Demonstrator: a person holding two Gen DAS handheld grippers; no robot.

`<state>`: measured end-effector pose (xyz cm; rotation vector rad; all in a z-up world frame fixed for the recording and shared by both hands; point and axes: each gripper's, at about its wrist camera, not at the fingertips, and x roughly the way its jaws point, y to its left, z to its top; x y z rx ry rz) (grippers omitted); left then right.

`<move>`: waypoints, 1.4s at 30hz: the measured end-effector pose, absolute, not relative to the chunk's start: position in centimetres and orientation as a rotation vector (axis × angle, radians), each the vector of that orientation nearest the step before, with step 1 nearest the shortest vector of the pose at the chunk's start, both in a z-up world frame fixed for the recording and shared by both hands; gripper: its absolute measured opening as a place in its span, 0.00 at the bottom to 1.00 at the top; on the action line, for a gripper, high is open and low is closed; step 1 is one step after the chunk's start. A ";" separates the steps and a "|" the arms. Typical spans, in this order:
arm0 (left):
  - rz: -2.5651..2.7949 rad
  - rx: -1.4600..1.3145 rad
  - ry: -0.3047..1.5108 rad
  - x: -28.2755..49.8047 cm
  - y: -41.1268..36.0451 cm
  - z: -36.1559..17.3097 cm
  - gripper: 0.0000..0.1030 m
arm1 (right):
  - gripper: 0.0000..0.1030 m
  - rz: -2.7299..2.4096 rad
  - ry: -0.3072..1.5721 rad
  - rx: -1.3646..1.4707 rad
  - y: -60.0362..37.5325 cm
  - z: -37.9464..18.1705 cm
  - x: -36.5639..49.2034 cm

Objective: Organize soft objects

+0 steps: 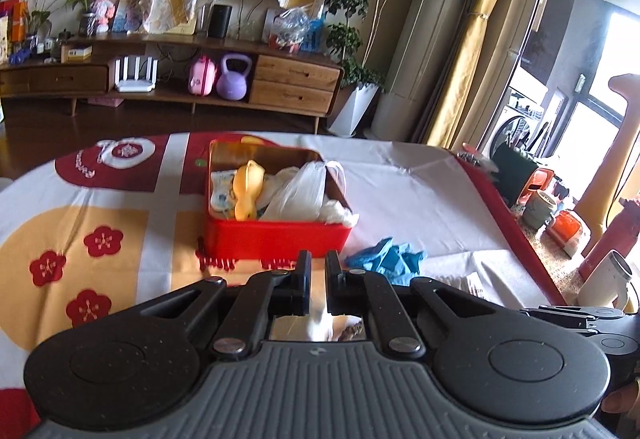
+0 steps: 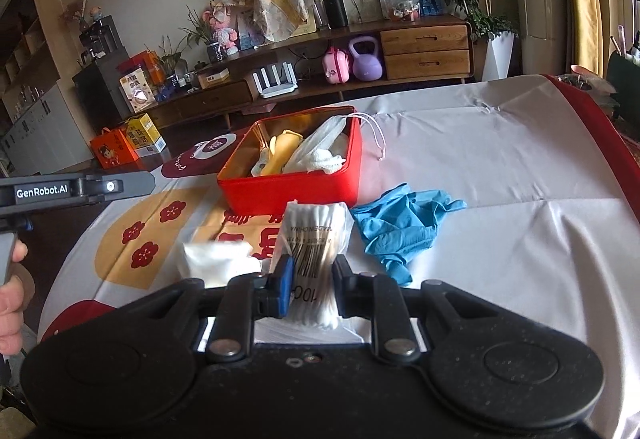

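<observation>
The right gripper grasps a clear bag of white cotton swabs, barcode label showing, raised above the tablecloth before the red box. The left gripper is clenched on something white, blurred. Blue gloves lie crumpled beside the box.

Wooden sideboard across upper frame; purple kettlebell, pink case, white router on its lower shelf; potted plant upper right

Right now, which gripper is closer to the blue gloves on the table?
Right. The right gripper, clamping a cotton swab pack, sits just beside the blue gloves. The left gripper, shut, is off to their far side.
</observation>
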<state>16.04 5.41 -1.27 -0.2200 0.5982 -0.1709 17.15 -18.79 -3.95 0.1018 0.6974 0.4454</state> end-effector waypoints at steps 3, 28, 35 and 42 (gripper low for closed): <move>-0.176 -0.210 0.579 16.3 5.5 -0.2 0.07 | 0.20 0.453 0.685 0.092 -18.7 -3.3 17.4; -0.244 -0.134 0.798 15.7 2.9 -8.7 0.81 | 0.20 0.455 0.768 0.149 -19.6 -6.5 16.9; -0.159 0.002 0.835 16.5 2.0 -11.7 0.81 | 0.20 0.446 0.787 0.154 -19.8 -7.2 17.1; -0.112 0.046 0.842 17.5 2.2 -12.8 0.80 | 0.20 0.442 0.796 0.157 -19.9 -7.6 17.2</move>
